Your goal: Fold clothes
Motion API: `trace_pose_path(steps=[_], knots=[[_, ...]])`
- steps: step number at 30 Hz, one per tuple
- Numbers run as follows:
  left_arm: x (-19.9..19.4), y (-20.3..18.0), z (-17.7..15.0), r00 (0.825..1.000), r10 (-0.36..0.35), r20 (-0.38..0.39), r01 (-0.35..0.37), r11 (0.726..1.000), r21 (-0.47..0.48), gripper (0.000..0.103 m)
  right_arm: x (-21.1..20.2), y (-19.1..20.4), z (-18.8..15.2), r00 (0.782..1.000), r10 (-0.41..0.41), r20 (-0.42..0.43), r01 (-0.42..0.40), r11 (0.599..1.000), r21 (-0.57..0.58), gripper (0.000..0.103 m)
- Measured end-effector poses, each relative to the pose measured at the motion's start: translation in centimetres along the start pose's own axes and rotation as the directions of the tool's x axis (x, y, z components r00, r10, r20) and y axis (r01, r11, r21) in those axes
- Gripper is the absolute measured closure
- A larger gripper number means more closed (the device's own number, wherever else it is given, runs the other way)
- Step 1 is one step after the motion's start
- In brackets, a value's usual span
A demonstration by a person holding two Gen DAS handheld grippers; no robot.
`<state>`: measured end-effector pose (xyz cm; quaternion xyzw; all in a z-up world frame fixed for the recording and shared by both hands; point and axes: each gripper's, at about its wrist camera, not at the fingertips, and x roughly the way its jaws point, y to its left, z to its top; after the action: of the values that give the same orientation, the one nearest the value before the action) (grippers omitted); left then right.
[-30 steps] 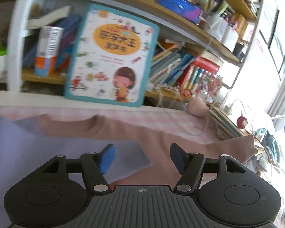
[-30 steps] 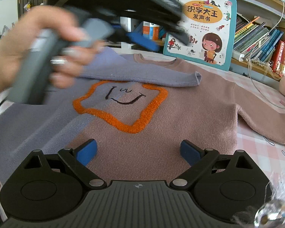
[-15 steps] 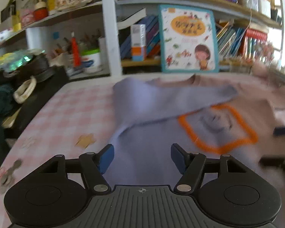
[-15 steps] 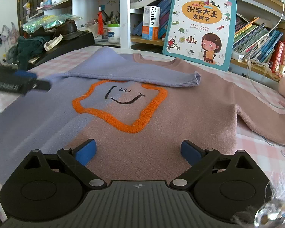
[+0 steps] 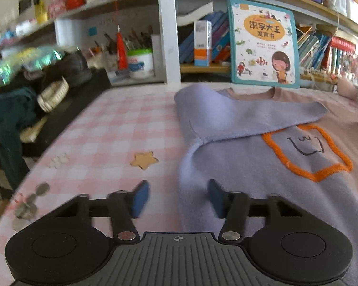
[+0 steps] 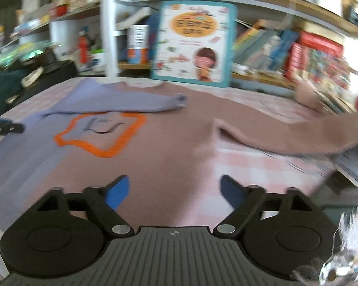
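Observation:
A sweater, lilac on its left half and brownish pink on its right (image 5: 262,166) (image 6: 169,138), lies flat on the pink checked table (image 5: 112,128). It has an orange patch with a smiley (image 5: 307,152) (image 6: 100,133). Its lilac sleeve (image 5: 245,116) (image 6: 121,102) is folded across the chest. Its pink sleeve (image 6: 293,133) stretches out to the right. My left gripper (image 5: 176,197) is open over the sweater's lower left edge. My right gripper (image 6: 174,190) is open over the sweater's lower right part. The left gripper's tip shows at the right wrist view's left edge (image 6: 5,128).
A bookshelf with a children's book (image 5: 262,45) (image 6: 193,43) stands behind the table. A paper star (image 5: 144,159) and coins (image 5: 31,202) lie left of the sweater. Dark clothes and a basket (image 5: 52,93) sit at the far left. A magazine (image 6: 355,164) lies at the right.
My left gripper has swung back from the far sleeve to the sweater's lower left edge. My right gripper has turned to the right, bringing the pink sleeve into view.

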<state>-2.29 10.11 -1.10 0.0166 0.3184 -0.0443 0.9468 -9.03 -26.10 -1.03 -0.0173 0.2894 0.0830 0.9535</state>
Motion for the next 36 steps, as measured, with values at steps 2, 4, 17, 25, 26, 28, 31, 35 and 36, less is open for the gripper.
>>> trace_pose_path(steps=[2,4,17,25,26,28,31,35,36], knots=[[0.2,0.6,-0.2,0.998,-0.058,-0.009,0.058,0.998,-0.034,0.085,0.0,-0.8,-0.2,1.000,-0.003,-0.027,0.004,1.000,0.020,0.054],[0.3,1.0,-0.2,0.995,-0.097,-0.002,0.096,0.993,-0.067,0.098,0.3,-1.1,-0.5,0.998,0.024,-0.057,-0.022,0.999,0.038,0.073],[2.0,4.0,0.8,1.000,-0.027,0.006,0.027,0.995,-0.095,0.098,3.6,1.8,0.6,0.996,0.083,-0.030,-0.082,0.997,0.009,0.091],[1.4,3.7,1.1,1.000,0.018,0.015,-0.017,0.998,-0.063,0.091,4.2,1.9,0.7,0.996,0.084,-0.020,-0.084,0.996,0.017,0.083],[1.2,3.5,1.1,0.999,0.028,0.019,-0.027,0.998,-0.057,0.090,4.1,1.7,0.6,0.996,0.087,-0.020,-0.087,0.996,0.030,0.077],[0.0,2.6,1.0,0.998,0.044,0.047,-0.043,0.999,-0.024,0.088,3.8,1.3,0.4,0.995,0.094,-0.020,-0.093,0.994,0.051,0.071],[-1.3,1.0,0.8,0.997,0.007,0.078,-0.008,1.000,0.012,0.071,3.3,0.7,0.4,0.996,0.091,-0.010,-0.090,0.994,0.068,0.064],[-2.9,-1.2,0.4,0.993,-0.056,0.107,0.050,0.997,0.051,0.062,2.5,0.0,0.5,0.997,0.082,0.006,-0.083,0.993,0.087,0.057],[-3.0,-1.6,0.2,0.991,-0.078,0.105,0.073,0.996,0.052,0.062,2.3,-0.5,0.6,0.997,0.077,0.008,-0.078,0.992,0.097,0.056]])
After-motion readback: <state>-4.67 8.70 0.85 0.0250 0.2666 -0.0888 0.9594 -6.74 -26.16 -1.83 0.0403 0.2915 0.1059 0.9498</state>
